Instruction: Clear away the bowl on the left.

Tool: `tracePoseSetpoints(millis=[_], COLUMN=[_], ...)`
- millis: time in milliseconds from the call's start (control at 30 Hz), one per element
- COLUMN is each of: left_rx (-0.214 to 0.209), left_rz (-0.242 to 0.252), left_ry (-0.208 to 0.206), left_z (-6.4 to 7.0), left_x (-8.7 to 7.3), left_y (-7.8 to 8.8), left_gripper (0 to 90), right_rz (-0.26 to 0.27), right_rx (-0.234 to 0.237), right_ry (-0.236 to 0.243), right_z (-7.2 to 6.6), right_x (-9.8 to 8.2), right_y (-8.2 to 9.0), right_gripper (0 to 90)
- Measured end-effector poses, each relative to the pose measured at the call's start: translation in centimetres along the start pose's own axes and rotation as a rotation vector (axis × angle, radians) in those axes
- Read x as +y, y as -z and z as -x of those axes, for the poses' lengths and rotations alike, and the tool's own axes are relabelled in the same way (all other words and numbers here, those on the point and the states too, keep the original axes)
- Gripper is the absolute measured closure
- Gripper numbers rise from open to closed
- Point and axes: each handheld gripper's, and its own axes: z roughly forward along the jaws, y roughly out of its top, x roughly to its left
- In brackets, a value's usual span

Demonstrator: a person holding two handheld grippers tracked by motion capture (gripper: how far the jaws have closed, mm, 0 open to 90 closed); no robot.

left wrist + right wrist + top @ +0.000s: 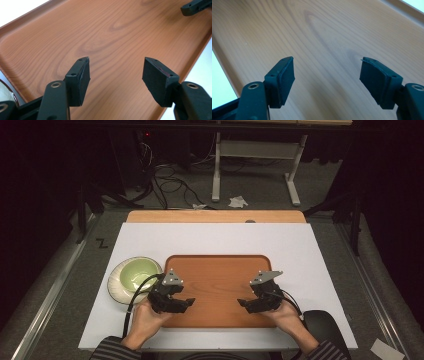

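High view: both grippers, left (187, 302) and right (243, 304), hover over the bare tray (218, 270), fingers released. Likely a ready pose; the bowl (136, 274) sits beside the tray.

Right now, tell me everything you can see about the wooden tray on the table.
The tray is a rectangle with rounded corners and a low raised rim, reddish brown with a wood-grain look. It lies flat on the white tabletop, near the person's edge, and holds nothing. Both grippers are over its near half, the left gripper and the right gripper, jaws open, pointing toward each other. A pale green bowl on a plate sits just left of the tray.
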Motion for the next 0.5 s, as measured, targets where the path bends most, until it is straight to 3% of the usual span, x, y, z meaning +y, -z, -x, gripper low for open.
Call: tracePoseSetpoints(millis=[267, 500], left_rx=[0.010, 0.032], left_rz=[-0.003, 0.000], left_ry=[-0.001, 0.022], left_z=[-0.02, -0.24], left_x=[-0.04, -0.10], left_y=[0.08, -0.01], left_gripper=[38.5, 37.7], right_rz=[-0.009, -0.020], right_rx=[0.001, 0.004], right_ry=[0.026, 0.010], right_z=[-0.18, -0.30], right_x=[-0.03, -0.04], right_y=[-0.19, -0.32], right_gripper=[29.4, 29.4])
